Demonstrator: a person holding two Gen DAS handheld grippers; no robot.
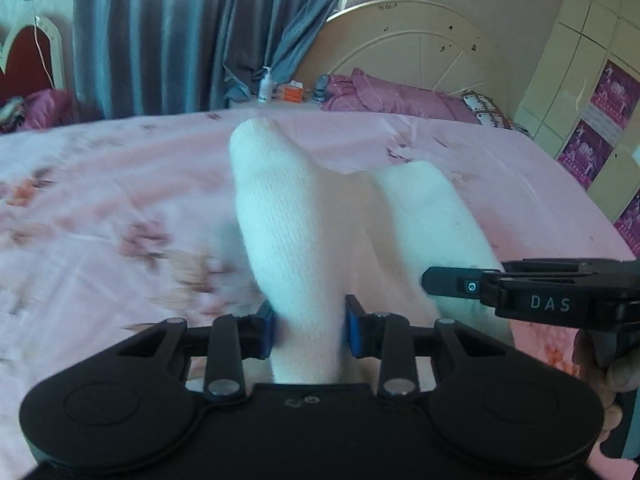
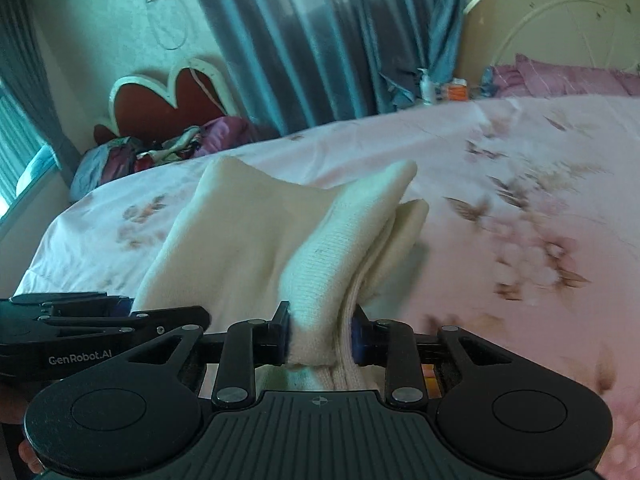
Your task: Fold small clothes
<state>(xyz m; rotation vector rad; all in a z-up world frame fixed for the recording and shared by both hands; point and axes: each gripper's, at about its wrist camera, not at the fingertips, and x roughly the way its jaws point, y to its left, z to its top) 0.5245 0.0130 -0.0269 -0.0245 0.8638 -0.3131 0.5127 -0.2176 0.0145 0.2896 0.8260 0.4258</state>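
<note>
A small cream-white knit garment (image 1: 288, 216) is held up above the pink floral bed sheet (image 1: 100, 208). My left gripper (image 1: 309, 326) is shut on one bunched edge of it, blue pads pressed on both sides. My right gripper (image 2: 320, 336) is shut on another bunched edge of the same garment (image 2: 248, 224), with a ribbed hem in its jaws. The two grippers are side by side: the right one shows at the right edge of the left wrist view (image 1: 520, 292), the left one at the left edge of the right wrist view (image 2: 80, 332). The cloth hangs forward between them in two lobes.
The bed has a cream headboard (image 1: 416, 44) and purple pillows (image 1: 396, 94) at the far end. Bottles and boxes (image 1: 280, 88) stand beside blue-grey curtains (image 1: 180, 32). A pile of clothes (image 2: 160, 152) lies by a red heart-shaped headboard (image 2: 168, 100). A wardrobe (image 1: 592, 100) is on the right.
</note>
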